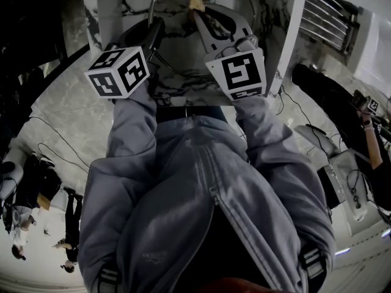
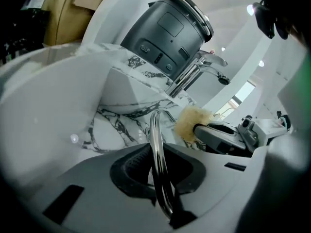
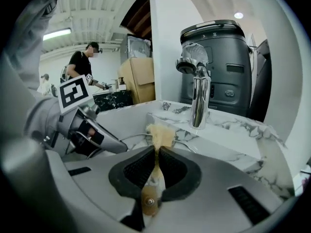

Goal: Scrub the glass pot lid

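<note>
Head view: left gripper (image 1: 154, 32) and right gripper (image 1: 198, 11) reach over a marble sink (image 1: 183, 87); left gripper view: jaws pinched narrow on the glass pot lid (image 2: 156, 140) rim; right gripper view: jaws clamped on a tan scrubber (image 3: 159, 136), its head just past the tips.

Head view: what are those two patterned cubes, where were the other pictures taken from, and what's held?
No robot: a grey-jacketed person holds a hand gripper in each hand; the black-and-white marker cubes are part of them. The head view looks down from the person's head. Each of the other two cameras rides on a gripper, looking along its jaws. Below lies a white, dark-veined marble sink with a chrome tap. The left gripper is closed on the metal rim of the glass pot lid; the right gripper clamps a wooden-handled brush with tan bristles.
</note>
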